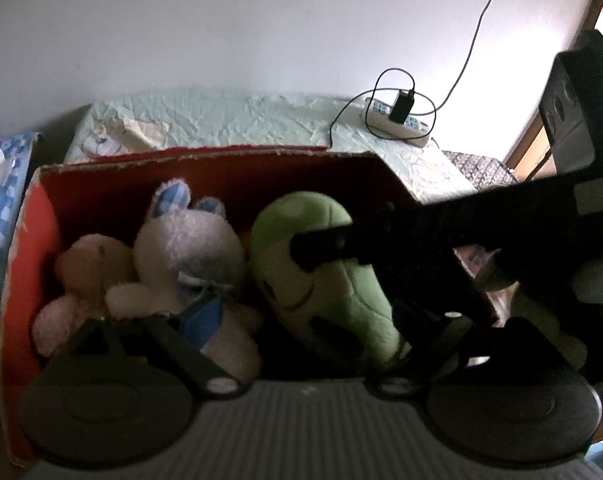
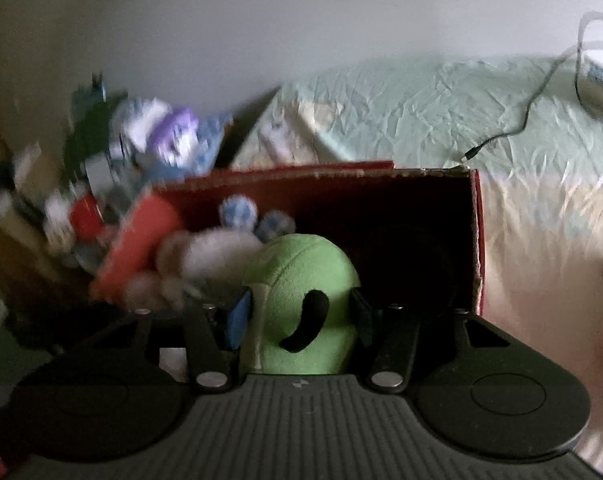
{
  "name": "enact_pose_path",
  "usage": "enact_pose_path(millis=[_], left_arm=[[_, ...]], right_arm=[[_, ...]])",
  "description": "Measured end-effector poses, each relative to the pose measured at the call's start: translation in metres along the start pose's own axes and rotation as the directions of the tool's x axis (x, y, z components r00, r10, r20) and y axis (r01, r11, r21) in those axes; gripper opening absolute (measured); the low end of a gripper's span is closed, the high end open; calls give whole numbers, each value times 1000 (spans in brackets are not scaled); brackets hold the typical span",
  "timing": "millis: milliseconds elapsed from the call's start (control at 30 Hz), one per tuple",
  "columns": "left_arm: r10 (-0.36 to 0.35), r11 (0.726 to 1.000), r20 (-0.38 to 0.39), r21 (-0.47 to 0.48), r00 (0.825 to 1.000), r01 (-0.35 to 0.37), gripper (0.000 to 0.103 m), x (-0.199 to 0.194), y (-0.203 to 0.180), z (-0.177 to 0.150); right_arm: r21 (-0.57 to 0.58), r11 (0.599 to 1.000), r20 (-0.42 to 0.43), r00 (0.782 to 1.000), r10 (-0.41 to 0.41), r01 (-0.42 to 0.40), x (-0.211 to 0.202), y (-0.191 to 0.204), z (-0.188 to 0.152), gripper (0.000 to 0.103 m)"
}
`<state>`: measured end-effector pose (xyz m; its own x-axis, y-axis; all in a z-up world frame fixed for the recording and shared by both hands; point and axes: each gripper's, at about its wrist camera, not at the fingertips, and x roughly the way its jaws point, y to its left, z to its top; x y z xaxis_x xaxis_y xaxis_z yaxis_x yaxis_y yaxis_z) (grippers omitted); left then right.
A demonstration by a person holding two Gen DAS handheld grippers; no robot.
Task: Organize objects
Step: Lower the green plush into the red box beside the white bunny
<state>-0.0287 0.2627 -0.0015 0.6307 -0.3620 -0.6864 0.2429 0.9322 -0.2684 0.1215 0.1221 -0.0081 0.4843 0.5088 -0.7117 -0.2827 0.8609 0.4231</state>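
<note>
closed on the green plush toy (image 2: 301,300), the right gripper (image 2: 299,316) pinches its head from both sides, holding it inside the red cardboard box (image 2: 475,240) next to the white plush bunny (image 1: 189,248) and pink plush (image 1: 85,272). left gripper (image 1: 301,344) hangs spread and empty over the box. three toys look boxed; only letting go seems left.

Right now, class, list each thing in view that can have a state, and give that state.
Red box: open at the top, toys inside.
Green plush: in the box, clamped.
Right hand-held gripper: shut on the green plush.
Left hand-held gripper: open, above the box.
White plush: lying in the box.
Charger: plugged into the power strip.
</note>
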Motion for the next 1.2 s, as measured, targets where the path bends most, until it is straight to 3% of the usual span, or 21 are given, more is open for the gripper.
enact_pose_path(millis=[67, 233, 533, 767, 1067, 1200], left_arm=[[1, 1000, 4, -6, 1000, -1, 92, 0, 1, 1], [19, 1000, -10, 2, 1000, -19, 92, 5, -1, 2], [51, 999, -34, -9, 998, -51, 94, 15, -1, 3], [71, 997, -43, -10, 997, -71, 94, 18, -4, 4], [87, 996, -60, -23, 994, -88, 95, 21, -4, 6], [103, 994, -72, -16, 992, -104, 95, 24, -7, 7]], right_arm=[[86, 995, -23, 998, 52, -50, 5, -6, 1, 57], [182, 982, -87, 994, 72, -55, 20, -10, -4, 61], [116, 991, -69, 995, 71, -63, 10, -7, -5, 61], [116, 992, -29, 998, 48, -44, 3, -14, -5, 44], [95, 994, -30, 998, 54, -51, 4, -11, -12, 44], [71, 997, 10, 999, 41, -41, -2, -9, -13, 44]])
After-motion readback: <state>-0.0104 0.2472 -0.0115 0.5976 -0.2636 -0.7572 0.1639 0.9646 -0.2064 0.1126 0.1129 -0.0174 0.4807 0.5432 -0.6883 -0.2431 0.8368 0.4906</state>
